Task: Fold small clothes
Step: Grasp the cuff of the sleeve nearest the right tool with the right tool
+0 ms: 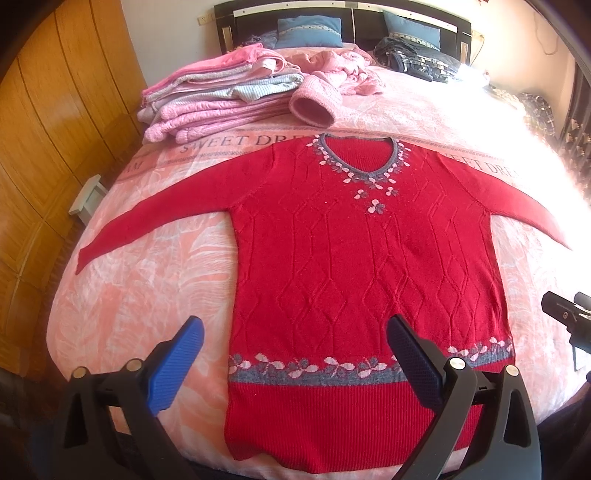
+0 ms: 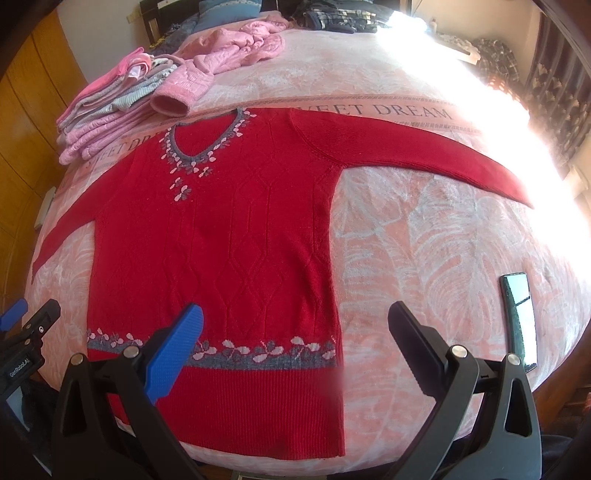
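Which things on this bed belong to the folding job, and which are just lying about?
Part of the job:
red sweater, spread flat
left tool, open
right tool, open
stack of folded pink clothes

Just lying about:
phone on the bedspread
blue pillows
dark checked bedding
crumpled pink jacket

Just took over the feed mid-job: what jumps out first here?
A red sweater lies flat, front up, sleeves spread, across the pink bedspread. Both grippers, left and right, hover open near its hem. A stack of folded pink clothes sits at the far left.
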`<action>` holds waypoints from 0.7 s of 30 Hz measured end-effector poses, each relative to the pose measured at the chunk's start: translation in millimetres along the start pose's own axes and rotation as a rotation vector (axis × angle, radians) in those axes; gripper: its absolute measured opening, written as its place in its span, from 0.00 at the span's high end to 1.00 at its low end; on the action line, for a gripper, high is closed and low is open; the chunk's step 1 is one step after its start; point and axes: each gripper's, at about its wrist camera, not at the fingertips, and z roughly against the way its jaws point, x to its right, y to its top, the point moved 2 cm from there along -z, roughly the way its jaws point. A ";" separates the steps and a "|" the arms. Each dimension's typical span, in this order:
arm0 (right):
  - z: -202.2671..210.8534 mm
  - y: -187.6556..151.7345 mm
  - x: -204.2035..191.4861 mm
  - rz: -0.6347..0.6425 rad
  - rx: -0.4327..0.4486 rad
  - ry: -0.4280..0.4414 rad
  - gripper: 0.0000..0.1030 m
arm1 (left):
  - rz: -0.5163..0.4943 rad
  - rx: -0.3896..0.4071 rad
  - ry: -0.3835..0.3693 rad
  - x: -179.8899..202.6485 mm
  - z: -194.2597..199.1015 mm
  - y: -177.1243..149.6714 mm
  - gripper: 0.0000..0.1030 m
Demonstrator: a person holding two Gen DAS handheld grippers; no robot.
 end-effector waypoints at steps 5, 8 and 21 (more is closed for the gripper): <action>-8.1 49.3 63.5 -0.098 0.000 -0.082 0.04 | -0.026 -0.042 0.002 12.7 -26.5 47.1 0.04; -29.6 77.9 118.0 -0.217 -0.060 -0.044 0.04 | -0.041 -0.043 0.023 20.1 -44.1 79.5 0.04; -121.8 130.1 320.2 -0.554 -0.187 -0.050 0.04 | 0.053 -0.073 -0.069 39.3 -123.1 136.0 0.04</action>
